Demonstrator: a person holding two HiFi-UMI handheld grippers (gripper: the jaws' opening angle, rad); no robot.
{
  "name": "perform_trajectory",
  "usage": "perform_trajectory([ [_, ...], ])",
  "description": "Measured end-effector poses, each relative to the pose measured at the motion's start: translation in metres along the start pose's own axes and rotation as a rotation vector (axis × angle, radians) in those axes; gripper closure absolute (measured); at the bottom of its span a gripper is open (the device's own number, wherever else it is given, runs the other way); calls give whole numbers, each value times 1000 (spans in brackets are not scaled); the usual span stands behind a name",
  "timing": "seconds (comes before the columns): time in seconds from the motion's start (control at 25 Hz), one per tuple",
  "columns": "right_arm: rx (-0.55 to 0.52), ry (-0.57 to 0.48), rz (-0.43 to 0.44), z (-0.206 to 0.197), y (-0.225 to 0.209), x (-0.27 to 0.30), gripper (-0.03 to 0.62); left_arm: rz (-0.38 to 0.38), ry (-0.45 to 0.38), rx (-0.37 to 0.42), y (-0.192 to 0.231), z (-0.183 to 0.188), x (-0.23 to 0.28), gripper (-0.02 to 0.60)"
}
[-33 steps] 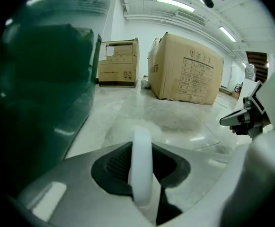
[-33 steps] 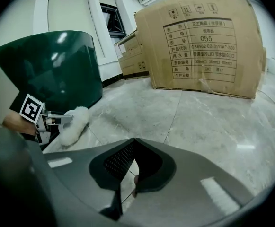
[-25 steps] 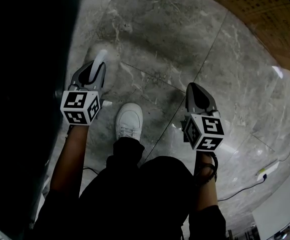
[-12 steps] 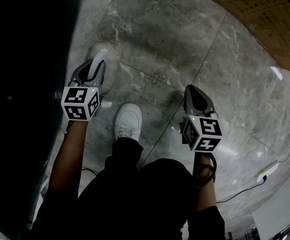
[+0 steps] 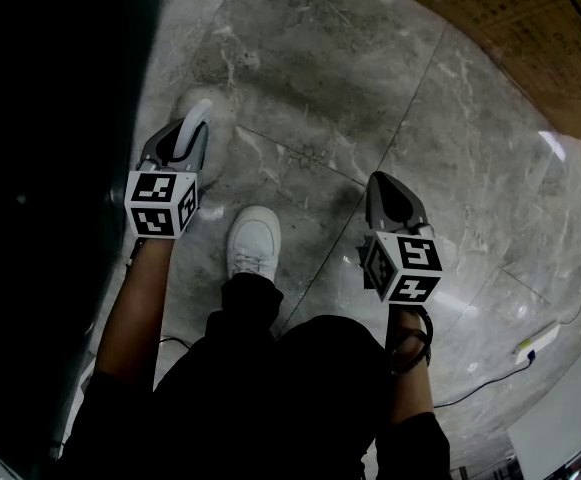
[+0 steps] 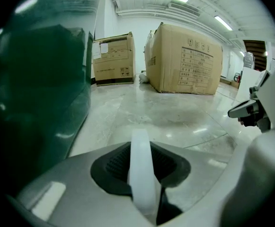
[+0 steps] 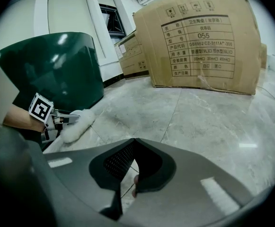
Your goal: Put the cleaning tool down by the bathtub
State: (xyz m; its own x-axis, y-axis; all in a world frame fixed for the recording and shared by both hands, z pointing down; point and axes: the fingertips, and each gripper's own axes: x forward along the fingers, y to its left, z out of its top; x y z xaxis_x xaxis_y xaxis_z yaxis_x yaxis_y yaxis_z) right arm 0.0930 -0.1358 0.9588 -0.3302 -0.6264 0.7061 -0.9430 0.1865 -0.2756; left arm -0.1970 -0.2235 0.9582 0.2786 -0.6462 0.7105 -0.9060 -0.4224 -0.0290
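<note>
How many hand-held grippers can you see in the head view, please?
2. The left hand-held gripper, shut on the white cleaning tool, is beside the dark bathtub. The right hand-held gripper, shut on nothing, is over the grey floor, right of the shoe. None seems hidden.

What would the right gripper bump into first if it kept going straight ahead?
Probably the big cardboard box; from the right gripper only bare floor lies before it, though depth is unclear.
</note>
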Motion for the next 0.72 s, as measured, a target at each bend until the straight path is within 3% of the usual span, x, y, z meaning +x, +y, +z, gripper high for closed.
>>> perform_trajectory([
  [0.2,5,-15,-4,3,-2,-7,571,-1,-6,-4,0,1,-5,479],
  [0.52,-8,-17,-2,2,3,-12,571,-12,-40,4,-5,8,-14,393],
  [0.72,22,-36,-8,7,5,-16,571,-6,-60,1,-4,13,-27,390],
])
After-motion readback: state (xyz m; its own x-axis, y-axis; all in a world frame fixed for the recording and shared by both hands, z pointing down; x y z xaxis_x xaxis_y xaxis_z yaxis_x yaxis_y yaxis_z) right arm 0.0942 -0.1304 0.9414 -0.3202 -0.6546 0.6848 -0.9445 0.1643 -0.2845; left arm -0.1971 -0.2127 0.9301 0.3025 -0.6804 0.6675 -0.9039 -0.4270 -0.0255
